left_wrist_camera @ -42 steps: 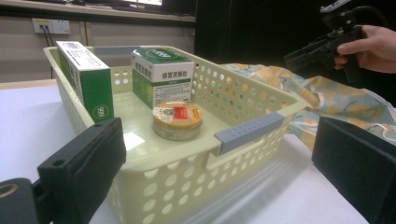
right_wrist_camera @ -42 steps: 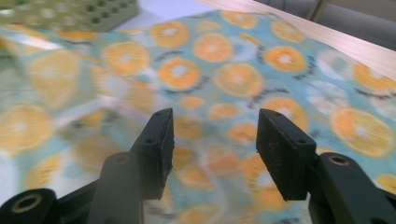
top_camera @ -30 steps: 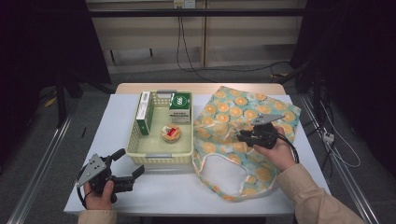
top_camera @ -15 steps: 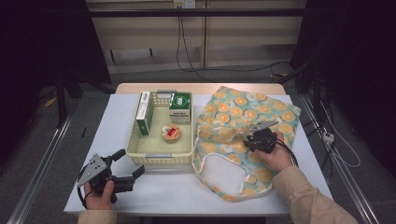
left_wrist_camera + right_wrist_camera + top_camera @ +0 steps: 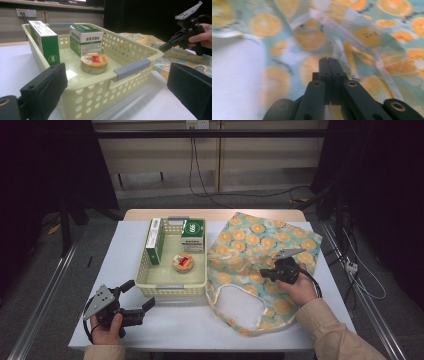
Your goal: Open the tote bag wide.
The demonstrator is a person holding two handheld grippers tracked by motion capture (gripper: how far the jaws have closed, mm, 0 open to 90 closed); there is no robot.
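Overhead camera first: white desk (image 5: pixel 310 320) with a cream plastic basket (image 5: pixel 150 287) standing left of centre and an orange-slice print tote bag (image 5: pixel 260 240) lying flat toward the right edge, its looped handle (image 5: pixel 239 307) reaching to the front edge. Inside the basket sit a tall green-and-white box (image 5: pixel 155 241) against the left wall, a second green box (image 5: pixel 193 236) at the far right corner, and a small round tin (image 5: pixel 183 263) on the floor between them. Near the front left corner the left gripper (image 5: pixel 136 297) rests low in a hand, jaws spread, pointing at the basket's front wall. The right gripper (image 5: pixel 262 273) hovers over the middle of the bag.

Left gripper view: two black jaws stand wide apart with nothing between them; the basket (image 5: pixel 140 56) is just ahead, the tin (image 5: pixel 94 62) and both boxes plain to see inside. The right gripper (image 5: pixel 172 42) appears farther off above the bag (image 5: pixel 180 56).

Right gripper view: the jaws are pressed together, tips meeting, right above the blurred fabric (image 5: pixel 312 40) beside a pale handle strap (image 5: pixel 352 37) — whether any cloth is caught between them cannot be told.

The step in hand seems to be getting hold of the bag to open it for packing. Next, the right gripper probably needs a firm pinch on the top layer or strap and a lift — the left stands ready to help or to fetch an item.
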